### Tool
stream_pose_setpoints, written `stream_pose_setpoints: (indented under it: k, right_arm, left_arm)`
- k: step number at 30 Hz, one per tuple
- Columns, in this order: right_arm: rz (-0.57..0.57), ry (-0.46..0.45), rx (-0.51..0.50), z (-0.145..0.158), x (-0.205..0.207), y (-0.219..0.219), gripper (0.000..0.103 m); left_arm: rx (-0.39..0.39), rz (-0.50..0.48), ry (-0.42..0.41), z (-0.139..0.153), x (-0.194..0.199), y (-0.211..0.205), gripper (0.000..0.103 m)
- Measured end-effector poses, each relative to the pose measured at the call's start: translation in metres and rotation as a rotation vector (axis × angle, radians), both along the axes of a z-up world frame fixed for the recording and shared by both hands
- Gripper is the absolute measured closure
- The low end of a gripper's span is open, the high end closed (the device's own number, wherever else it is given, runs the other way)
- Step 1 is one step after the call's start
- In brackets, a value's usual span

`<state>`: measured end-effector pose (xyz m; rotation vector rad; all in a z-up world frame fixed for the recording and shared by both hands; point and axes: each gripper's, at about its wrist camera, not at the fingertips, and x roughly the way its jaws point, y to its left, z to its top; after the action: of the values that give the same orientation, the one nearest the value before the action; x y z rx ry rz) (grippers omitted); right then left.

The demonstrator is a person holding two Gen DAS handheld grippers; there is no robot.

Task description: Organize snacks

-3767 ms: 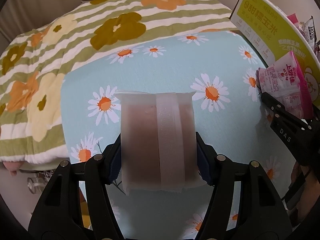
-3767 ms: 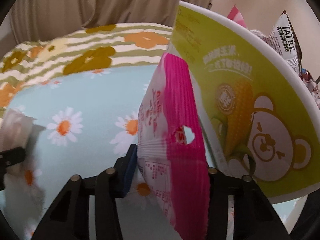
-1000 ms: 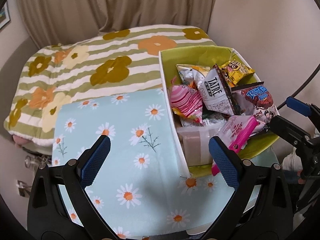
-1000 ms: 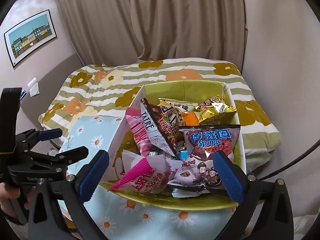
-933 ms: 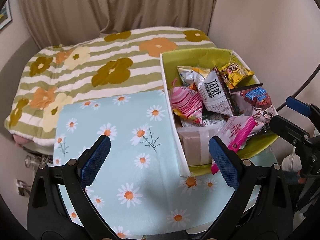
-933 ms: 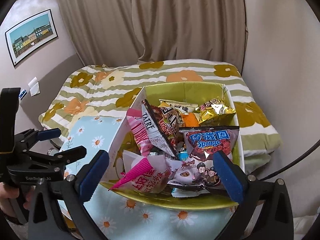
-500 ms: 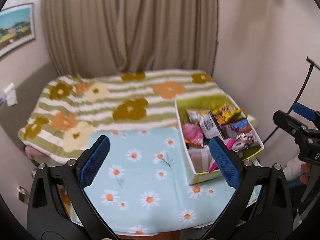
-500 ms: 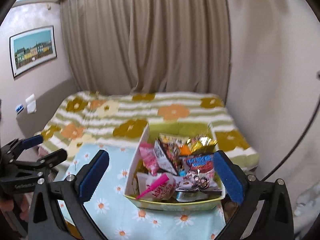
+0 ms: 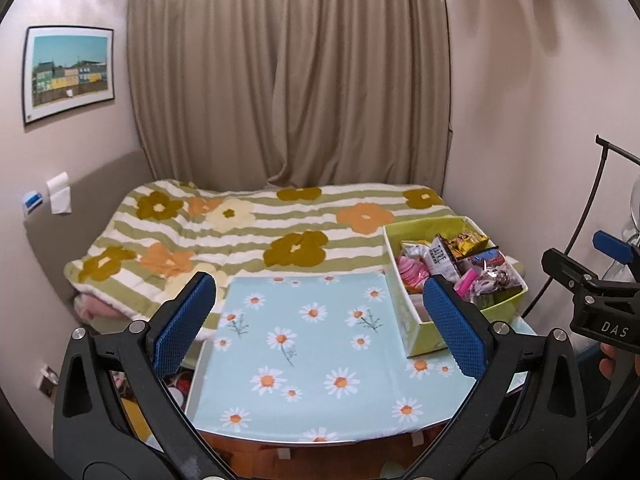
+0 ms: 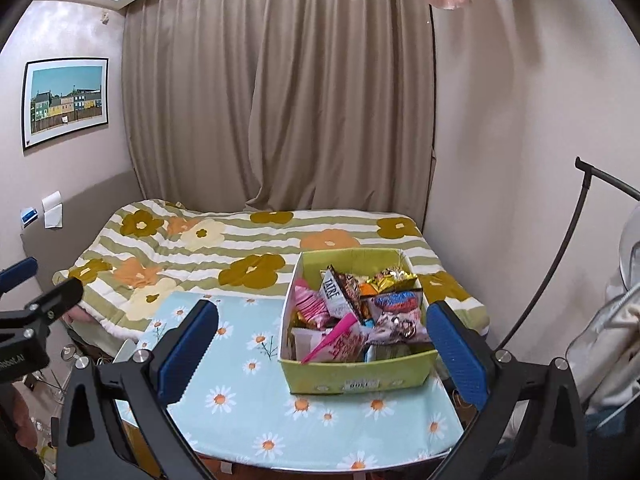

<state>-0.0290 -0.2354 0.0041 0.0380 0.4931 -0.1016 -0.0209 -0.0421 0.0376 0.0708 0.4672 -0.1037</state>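
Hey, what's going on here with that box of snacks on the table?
A person holds a gripper in each hand, tidying snacks. Both the left gripper and the right gripper are open and empty, held away from the table. The snack packets sit piled in the green box on the daisy-print cloth, with none loose on it.

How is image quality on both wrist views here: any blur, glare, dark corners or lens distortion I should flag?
Left wrist view: sharp, evenly lit, no glare; strong fisheye bend in the curtain, black corners; open left tongs block the lower frame. Right wrist view: equally sharp, same curved walls and vignette; snack box labels mostly too small to read; right tongs open.
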Motion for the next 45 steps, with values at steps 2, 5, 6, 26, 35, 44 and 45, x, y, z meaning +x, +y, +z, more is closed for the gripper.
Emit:
stream_pose_setpoints:
  k: [2,5,6,26,35,44,45]
  right_arm:
    - [-0.003,0.0,0.005,0.0,-0.002,0.002,0.0]
    - [-0.006,-0.002,0.0,0.0,-0.005,0.006,0.0]
    - [-0.009,-0.004,-0.002,0.0,-0.005,0.007,0.0]
    - [-0.006,0.001,0.0,-0.003,-0.002,0.014,0.0]
    - [-0.011,0.003,0.001,-0.004,-0.001,0.013,0.0]
    - [-0.018,0.007,0.003,-0.007,0.0,0.008,0.0]
    - [-0.019,0.007,0.002,-0.007,-0.001,0.009,0.0]
  left_arm:
    - [-0.011,0.002,0.0,-0.001,-0.002,0.005,0.0]
    - [-0.015,0.001,0.007,-0.002,-0.005,0.011,0.0]
    - [-0.01,0.003,0.004,-0.002,-0.005,0.012,0.0]
    - [-0.005,0.01,-0.004,-0.004,-0.008,0.019,0.0]
    - [-0.011,0.02,-0.001,-0.003,-0.007,0.018,0.0]
    - [-0.007,0.027,-0.005,-0.003,-0.008,0.018,0.0]
    - [-0.008,0.027,-0.003,-0.003,-0.008,0.018,0.0]
